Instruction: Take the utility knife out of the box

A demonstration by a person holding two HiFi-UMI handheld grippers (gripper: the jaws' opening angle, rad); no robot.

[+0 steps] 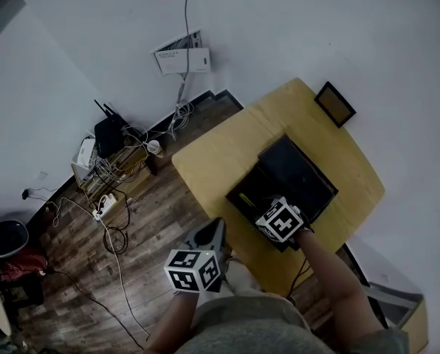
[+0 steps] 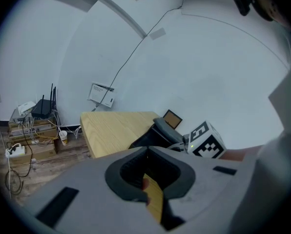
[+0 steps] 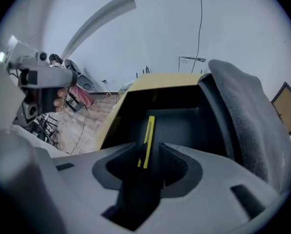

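Observation:
A black box stands open on the yellow table, its lid tipped back. In the right gripper view a yellow utility knife lies lengthwise on the box's dark floor. My right gripper points steeply down into the box, open, and the knife's near end sits between its fingers. In the head view its marker cube hides the fingertips. My left gripper hovers off the table's near left edge, shut and holding nothing.
A small framed picture lies at the table's far corner. The box's grey-lined lid rises to the right of my right gripper. A router, power strips and cables crowd the wooden floor at the left wall.

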